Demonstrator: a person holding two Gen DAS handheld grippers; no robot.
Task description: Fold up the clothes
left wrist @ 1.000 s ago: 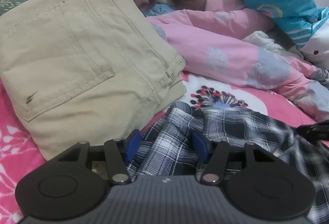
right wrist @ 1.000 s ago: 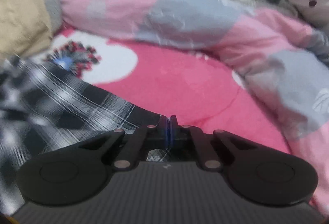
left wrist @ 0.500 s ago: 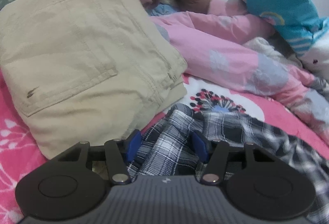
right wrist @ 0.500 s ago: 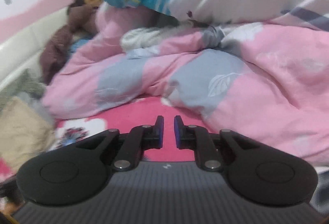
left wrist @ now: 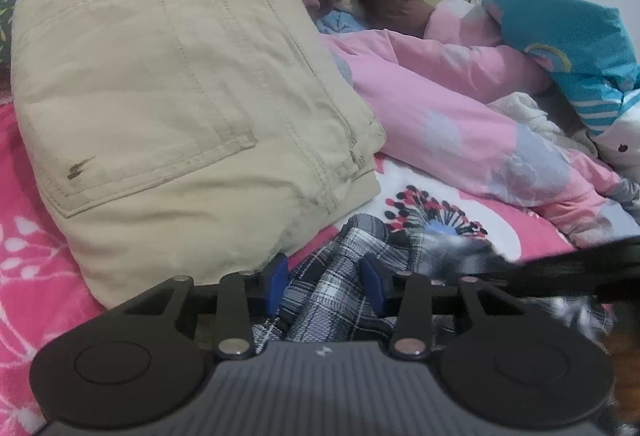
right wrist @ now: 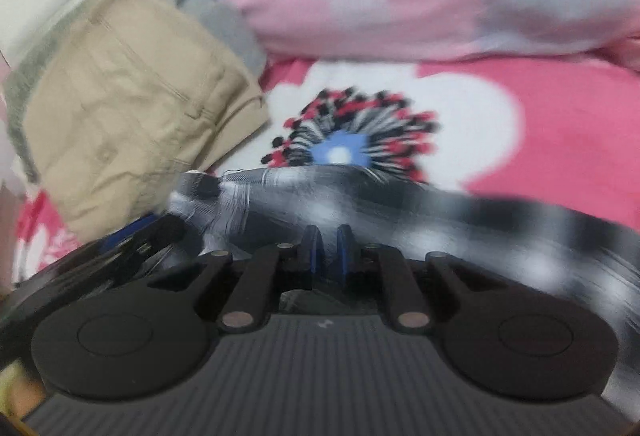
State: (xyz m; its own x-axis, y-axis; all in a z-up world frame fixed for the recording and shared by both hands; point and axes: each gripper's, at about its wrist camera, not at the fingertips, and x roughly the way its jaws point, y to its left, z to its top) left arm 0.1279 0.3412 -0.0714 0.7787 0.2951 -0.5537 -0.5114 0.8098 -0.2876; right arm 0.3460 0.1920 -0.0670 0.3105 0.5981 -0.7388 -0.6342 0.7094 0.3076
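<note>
On bed, far left: khaki trousers [left wrist: 192, 108] lay folded.
Near centre: plaid garment [left wrist: 344, 296] rumpled, unfolded.
Left hand-held gripper [left wrist: 324, 286]: fingers apart, straddling plaid.
Right hand-held gripper [right wrist: 326, 246]: nearly together, grip on plaid unclear.

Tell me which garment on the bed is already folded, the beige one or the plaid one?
The beige trousers: they lie as a squared, stacked bundle, back pocket up. The black-and-white plaid garment lies rumpled and spread on the pink floral sheet, between the left gripper's open fingers.
</note>
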